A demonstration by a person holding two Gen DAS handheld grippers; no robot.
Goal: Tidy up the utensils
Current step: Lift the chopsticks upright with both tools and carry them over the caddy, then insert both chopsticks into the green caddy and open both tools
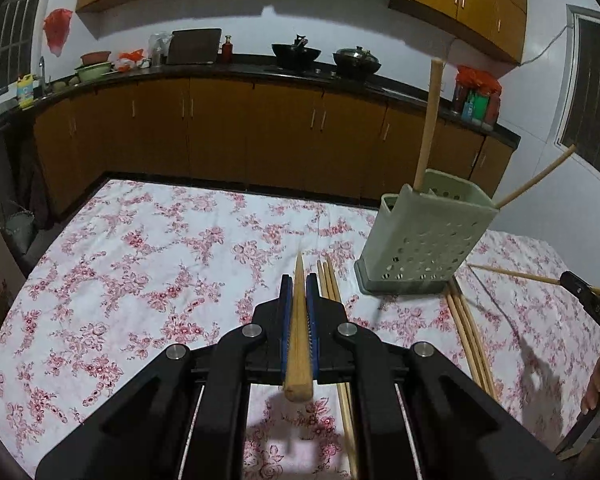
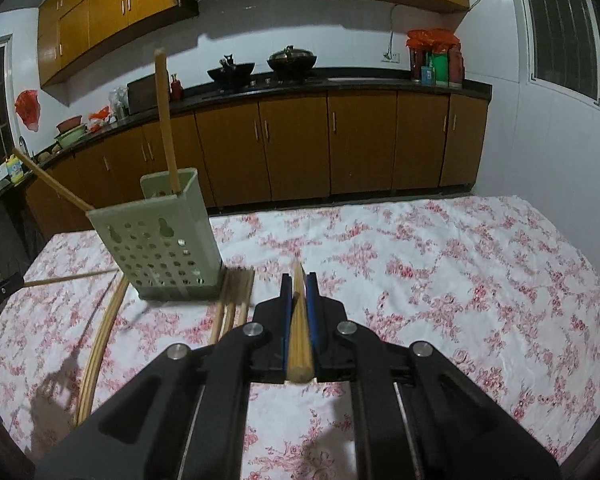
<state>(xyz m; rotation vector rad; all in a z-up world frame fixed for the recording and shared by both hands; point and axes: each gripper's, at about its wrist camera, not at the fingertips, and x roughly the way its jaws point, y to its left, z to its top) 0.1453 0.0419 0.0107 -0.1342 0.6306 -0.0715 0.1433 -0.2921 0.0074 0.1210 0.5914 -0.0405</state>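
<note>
Item: chopsticks. My left tool [image 1: 299, 286] pinches one chopstick [image 1: 298, 332], long axis pointing to 12 o'clock; my right tool [image 2: 299, 286] pinches another chopstick [image 2: 299, 336] likewise. Holder [image 1: 420, 236] stands on the table [image 1: 140, 260]: 2 o'clock from left, 10 o'clock from right, neither clearly nearer.

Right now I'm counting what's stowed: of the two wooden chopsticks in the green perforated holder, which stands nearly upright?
The thicker chopstick at the green holder's back corner; the thinner one leans steeply outward over the rim.
</note>
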